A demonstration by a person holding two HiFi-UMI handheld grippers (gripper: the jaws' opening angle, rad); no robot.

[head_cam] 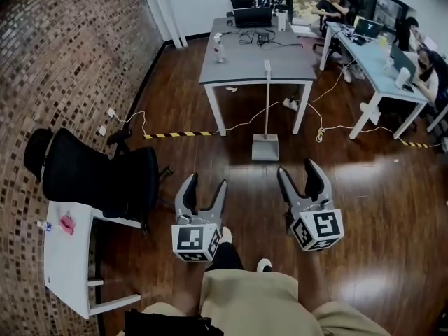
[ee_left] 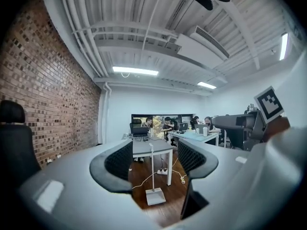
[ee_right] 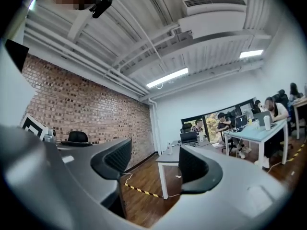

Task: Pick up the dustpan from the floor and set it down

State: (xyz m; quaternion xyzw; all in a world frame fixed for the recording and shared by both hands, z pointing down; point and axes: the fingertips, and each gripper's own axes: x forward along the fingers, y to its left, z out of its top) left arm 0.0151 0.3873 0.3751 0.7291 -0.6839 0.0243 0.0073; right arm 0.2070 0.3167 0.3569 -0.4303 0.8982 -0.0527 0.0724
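Left gripper (head_cam: 206,183) alone sights dustpan (ee_left: 155,196), seemingly upright

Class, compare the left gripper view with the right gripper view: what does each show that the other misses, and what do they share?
Only the left gripper view shows the dustpan, standing upright on the wood floor well beyond its fingers. Only the right gripper view shows the striped floor tape. Both show the brick wall, the grey desk, and fingers apart with nothing gripped.

Wood floor (head_cam: 364,187): dustpan (head_cam: 265,148), desk (head_cam: 255,60), office chair (head_cam: 105,177).
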